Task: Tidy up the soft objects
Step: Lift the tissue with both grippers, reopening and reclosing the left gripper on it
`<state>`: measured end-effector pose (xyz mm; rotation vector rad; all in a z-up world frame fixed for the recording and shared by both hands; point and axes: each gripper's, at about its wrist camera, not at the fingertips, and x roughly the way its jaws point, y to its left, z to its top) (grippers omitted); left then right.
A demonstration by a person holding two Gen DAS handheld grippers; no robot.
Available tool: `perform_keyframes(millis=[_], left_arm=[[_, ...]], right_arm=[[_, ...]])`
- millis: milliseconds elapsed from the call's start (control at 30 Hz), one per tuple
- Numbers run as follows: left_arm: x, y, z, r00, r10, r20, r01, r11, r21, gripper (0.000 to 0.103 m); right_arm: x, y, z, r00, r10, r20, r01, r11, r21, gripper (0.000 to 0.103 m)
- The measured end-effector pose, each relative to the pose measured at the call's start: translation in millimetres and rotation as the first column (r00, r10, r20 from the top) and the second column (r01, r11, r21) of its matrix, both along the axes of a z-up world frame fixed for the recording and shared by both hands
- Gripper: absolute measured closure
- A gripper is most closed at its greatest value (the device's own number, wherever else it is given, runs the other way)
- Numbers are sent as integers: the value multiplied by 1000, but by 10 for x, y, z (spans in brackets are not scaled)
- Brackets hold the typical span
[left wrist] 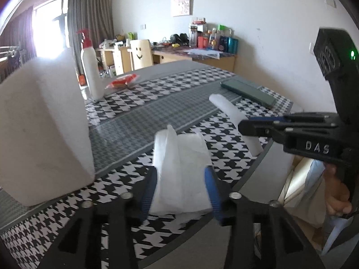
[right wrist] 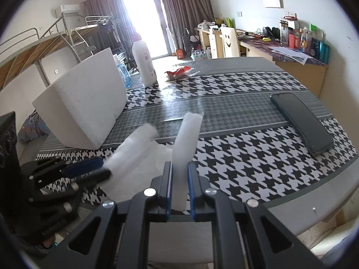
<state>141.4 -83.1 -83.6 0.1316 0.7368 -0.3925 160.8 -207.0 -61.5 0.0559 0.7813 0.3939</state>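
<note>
A crumpled white foam sheet [left wrist: 181, 170] lies on the houndstooth table [left wrist: 224, 168] between the blue pads of my left gripper [left wrist: 181, 171]. Its jaws stand apart and do not press the sheet. In the right wrist view that sheet [right wrist: 134, 148] is blurred, just beyond the left gripper [right wrist: 101, 168]. My right gripper [right wrist: 179, 165] is shut on a white foam strip [right wrist: 187, 134] that sticks out forward and upward. From the left wrist view the same strip [left wrist: 226, 109] juts from the right gripper [left wrist: 244, 124]. A large white foam block [left wrist: 42, 130] [right wrist: 85, 103] stands at the left.
A dark phone [left wrist: 249, 94] [right wrist: 303, 121] lies at the right of the table, near its edge. A white pump bottle [left wrist: 90, 67] [right wrist: 143, 60] and a red wrapper [left wrist: 122, 81] [right wrist: 178, 70] sit farther back. A blue water bottle [right wrist: 123, 74] stands behind the block.
</note>
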Motion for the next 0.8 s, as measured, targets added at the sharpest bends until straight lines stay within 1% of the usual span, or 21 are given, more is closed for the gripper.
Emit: perform_keyframes(millis=[67, 133, 167, 367, 667, 700, 800], left_arm=[[19, -66, -61, 1000, -18, -21, 19, 1000, 13, 55], [26, -100, -114, 999, -20, -31, 21, 1000, 23, 49], [40, -122, -145, 999, -23, -40, 24, 999, 30, 48], [98, -133, -260, 997, 0, -75, 4, 999, 48, 48], [121, -130, -271, 998, 11, -67, -8, 999, 49, 48], [122, -133, -273, 998, 13, -64, -10, 999, 53, 49], [131, -151, -269, 998, -1, -67, 4, 999, 49, 58]], right_arm=[[-7, -16, -6, 1000, -3, -1, 3, 1000, 1, 87], [-9, -33, -11, 1000, -5, -2, 5, 1000, 1, 87], [-5, -37, -11, 1000, -5, -3, 5, 1000, 1, 87], [-13, -71, -11, 1000, -9, -1, 9, 1000, 4, 87], [-5, -103, -23, 1000, -8, -4, 8, 1000, 13, 87], [-8, -107, -23, 1000, -8, -4, 8, 1000, 15, 87], [-6, -110, -20, 1000, -8, -4, 8, 1000, 18, 87]])
